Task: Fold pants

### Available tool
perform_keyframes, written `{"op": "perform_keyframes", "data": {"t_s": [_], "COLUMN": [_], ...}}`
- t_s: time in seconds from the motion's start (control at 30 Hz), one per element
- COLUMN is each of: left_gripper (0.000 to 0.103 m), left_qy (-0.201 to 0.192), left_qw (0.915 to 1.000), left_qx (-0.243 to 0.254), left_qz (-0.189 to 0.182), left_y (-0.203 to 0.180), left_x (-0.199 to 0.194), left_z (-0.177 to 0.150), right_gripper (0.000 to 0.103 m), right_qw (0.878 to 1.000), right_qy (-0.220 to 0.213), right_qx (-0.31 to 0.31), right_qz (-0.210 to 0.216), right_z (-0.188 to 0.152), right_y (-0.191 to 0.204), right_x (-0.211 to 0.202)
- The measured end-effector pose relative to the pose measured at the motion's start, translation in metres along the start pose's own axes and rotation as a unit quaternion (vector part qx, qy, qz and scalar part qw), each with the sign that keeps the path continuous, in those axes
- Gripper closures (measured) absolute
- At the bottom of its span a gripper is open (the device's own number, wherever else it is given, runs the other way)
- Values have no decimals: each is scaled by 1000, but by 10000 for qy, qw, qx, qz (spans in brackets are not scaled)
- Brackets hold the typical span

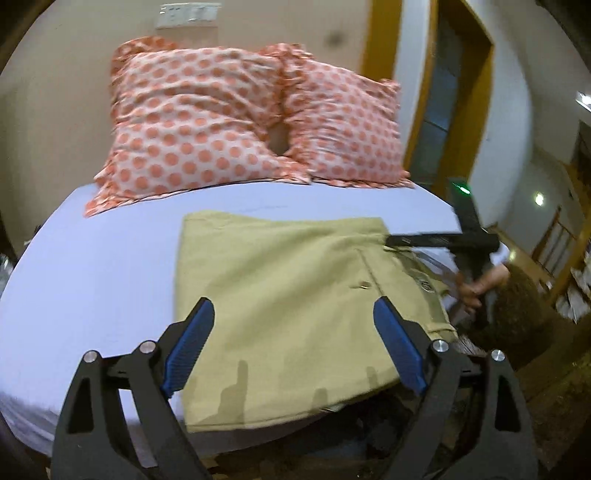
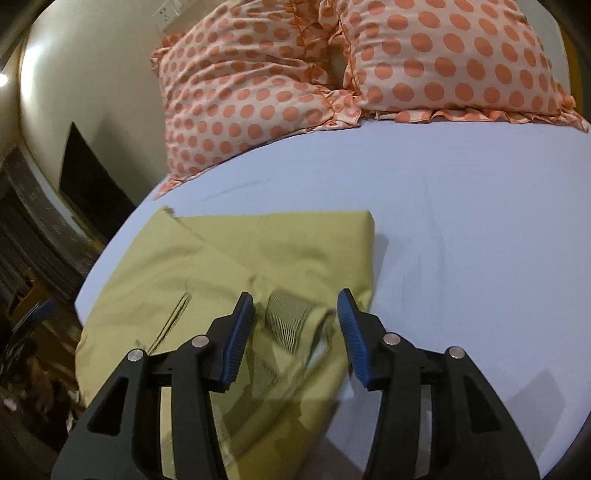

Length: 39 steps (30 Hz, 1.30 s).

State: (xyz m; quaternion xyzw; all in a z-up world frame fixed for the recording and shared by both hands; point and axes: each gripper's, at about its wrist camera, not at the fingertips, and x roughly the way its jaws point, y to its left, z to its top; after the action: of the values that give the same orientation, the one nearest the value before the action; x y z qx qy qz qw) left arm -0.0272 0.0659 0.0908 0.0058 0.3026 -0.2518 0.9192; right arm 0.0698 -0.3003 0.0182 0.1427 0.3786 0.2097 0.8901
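- Left gripper: black frame with blue ribbed pads, jaws spread wide with nothing between them. It hovers over the near part of the folded khaki-yellow cotton pants.
- Right gripper: same build, jaws also wide apart and holding nothing. It sits right above the waistband end of the pants, where the striped inner lining is turned out. Can't tell if the pads touch the cloth.
- From the left wrist view, the right gripper shows up at the far right edge of the pants, with the person's hand on its handle just off the bed.
- The pants lie flat in a rough rectangle at the near edge of the bed, on the pale lavender bedsheet. A small button and seam show on the top layer.
- Further back, two white pillows with orange polka dots and ruffled edges lean side by side against the beige wall, well apart from the pants.
- A white switch plate sits on the wall above them, and a yellow-framed doorway is off to the right.
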Motion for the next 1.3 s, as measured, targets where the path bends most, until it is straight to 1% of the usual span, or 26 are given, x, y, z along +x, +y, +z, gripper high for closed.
{"op": "perform_keyframes", "data": {"t_s": [0.1,0.13,0.17,0.2,0.23,0.3,0.43,0.5,0.57,0.63,0.7,0.73,0.8,0.83,0.9,0.93,0.97,1.0,1.03,1.07,1.1,1.13,1.17,1.23,1.3], "left_gripper": [16,16,16,16,16,16,15,15,15,15,15,15,15,14,12,11,11,10,10,10,10,10,10,10,10], "left_qy": [11,15,26,59,88,165,226,265,284,295,293,278,202,141,72,74,130,202,305,405,567,650,747,920,1057], "left_qw": [9999,9998,9997,9995,9993,9986,9976,9972,9970,9966,9960,9957,9952,9949,9943,9940,9935,9931,9921,9914,9907,9907,9905,9908,9905], "left_qx": [-150,-188,-214,-251,-279,-360,-474,-532,-555,-591,-655,-683,-729,-739,-708,-666,-607,-569,-551,-550,-584,-622,-679,-752,-734], "left_qz": [70,111,137,190,243,356,445,461,463,490,531,562,628,676,794,861,953,1004,1083,1120,1087,1025,932,653,489], "left_y": [10,12,15,18,20,26,34,37,38,42,46,48,53,55,60,63,67,71,76,81,88,92,96,100,98], "left_x": [6,8,10,13,15,20,24,26,28,30,32,33,33,33,35,38,43,48,55,61,71,75,82,95,107], "left_z": [3,4,4,5,5,4,3,2,2,2,4,7,13,18,25,28,32,33,33,34,34,33,33,32,31], "right_gripper": [51,50,50,55,62,67,66,66,78,86,88,89,89,89,89,88,86,75,60,51,32,27,27,28,28], "right_qw": [9997,9994,9986,9979,9973,9968,9930,9925,9930,9955,9978,9982,9983,9981,9975,9975,9974,9963,9954,9936,9919,9910,9910,9911,9910], "right_qy": [33,32,-9,-52,-97,-211,-454,-459,-401,-436,-420,-441,-506,-538,-492,-394,-171,-87,-109,-198,-274,-399,-499,-474,-445], "right_qx": [-201,-321,-520,-642,-720,-755,-980,-1043,-1081,-835,-522,-392,-294,-276,-273,-242,-100,15,124,261,363,479,627,880,973], "right_qz": [143,157,77,-9,-69,-126,-475,-435,-251,-123,-13,35,7,-68,-436,-526,-694,-850,-946,-1079,-1188,-1184,-1069,-881,-799], "right_z": [-8,-11,-15,-18,-20,-23,-26,-26,-30,-31,-24,-13,3,13,34,38,41,41,39,36,32,27,22,14,6], "right_y": [7,10,16,19,21,24,33,35,35,32,28,25,23,22,17,14,7,4,3,0,-2,-4,-8,-15,-17], "right_x": [-3,-4,-5,-6,-7,-12,-13,-12,-12,-13,-12,-12,-11,-10,0,5,16,19,18,12,6,0,-6,-6,-2]}}
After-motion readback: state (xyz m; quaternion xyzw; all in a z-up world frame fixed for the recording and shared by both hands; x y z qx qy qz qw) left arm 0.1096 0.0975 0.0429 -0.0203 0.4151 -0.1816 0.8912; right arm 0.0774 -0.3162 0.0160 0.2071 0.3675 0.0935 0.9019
